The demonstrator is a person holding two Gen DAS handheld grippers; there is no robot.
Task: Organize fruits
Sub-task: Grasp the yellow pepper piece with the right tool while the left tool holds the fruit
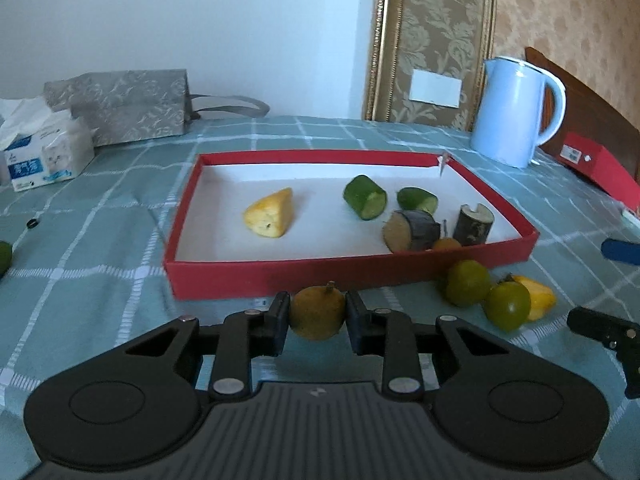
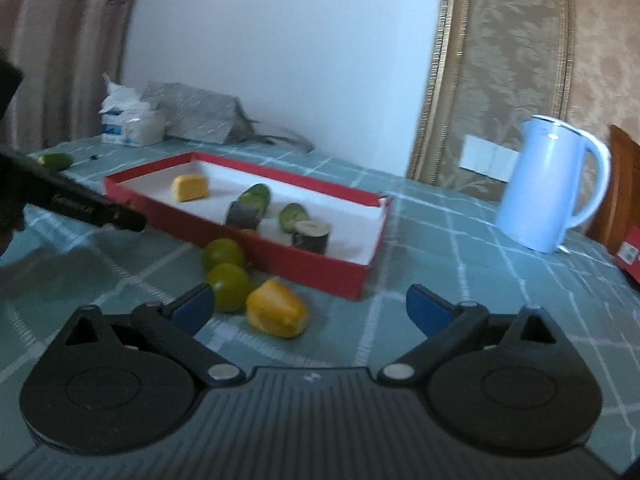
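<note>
My left gripper (image 1: 317, 314) is shut on a small brownish-yellow round fruit (image 1: 317, 308) with a stem, just in front of the red tray (image 1: 280, 276). In the tray lie a yellow piece (image 1: 269, 213), two cucumber pieces (image 1: 365, 197), two dark-skinned cut stalks (image 1: 412, 230) and a small orange fruit (image 1: 446, 244). Outside the tray's near right corner sit two green round fruits (image 2: 226, 286) and a yellow piece (image 2: 277, 314). My right gripper (image 2: 308, 296) stands open just short of that yellow piece, its blue pads (image 2: 194, 308) touching nothing.
A pale blue kettle (image 1: 516, 112) stands at the back right, beside a red box (image 1: 596, 164). A tissue pack (image 1: 44, 152) and a grey bag (image 1: 124, 104) sit at the back left. A cucumber piece (image 2: 56, 160) lies on the checked cloth left of the tray.
</note>
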